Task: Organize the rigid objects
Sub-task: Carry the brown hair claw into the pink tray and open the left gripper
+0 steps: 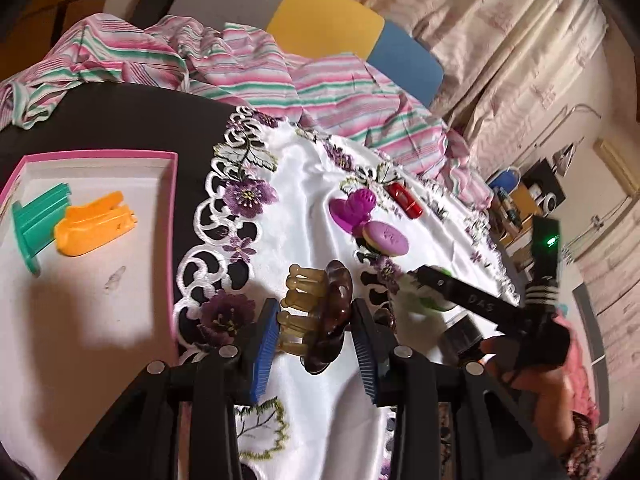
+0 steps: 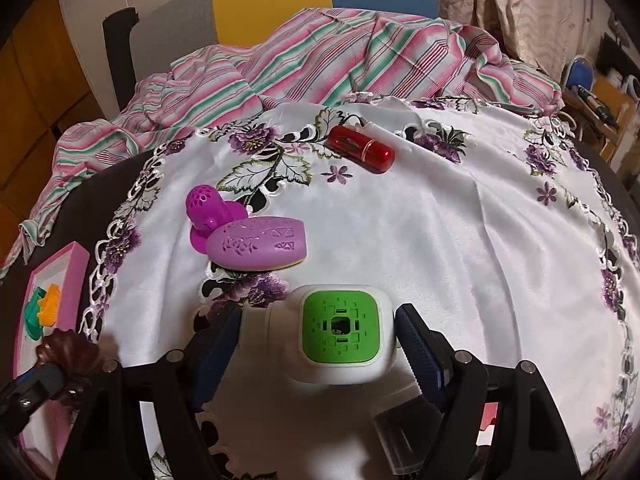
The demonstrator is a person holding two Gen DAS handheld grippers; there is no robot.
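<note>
Dark and round-edged, the surface carries a white embroidered cloth over most of its top, with bare satin wide open toward the right rim. Behind it, a striped pink and green fabric is heaped along the far edge, closing that side. At the left border sits the pink-rimmed tray, holding a teal plastic piece touching an orange clip, the rest of its white floor free. Between the fingers of my right gripper, which stand spread on either side, is a white air freshener with a green grille; I cannot tell if the pads touch it. My left gripper pinches a brown claw hair clip above the cloth's lace edge, near the tray. Further out lie a lilac oval case touching a magenta perforated holder, and, well apart, a red capsule-shaped case.
</note>
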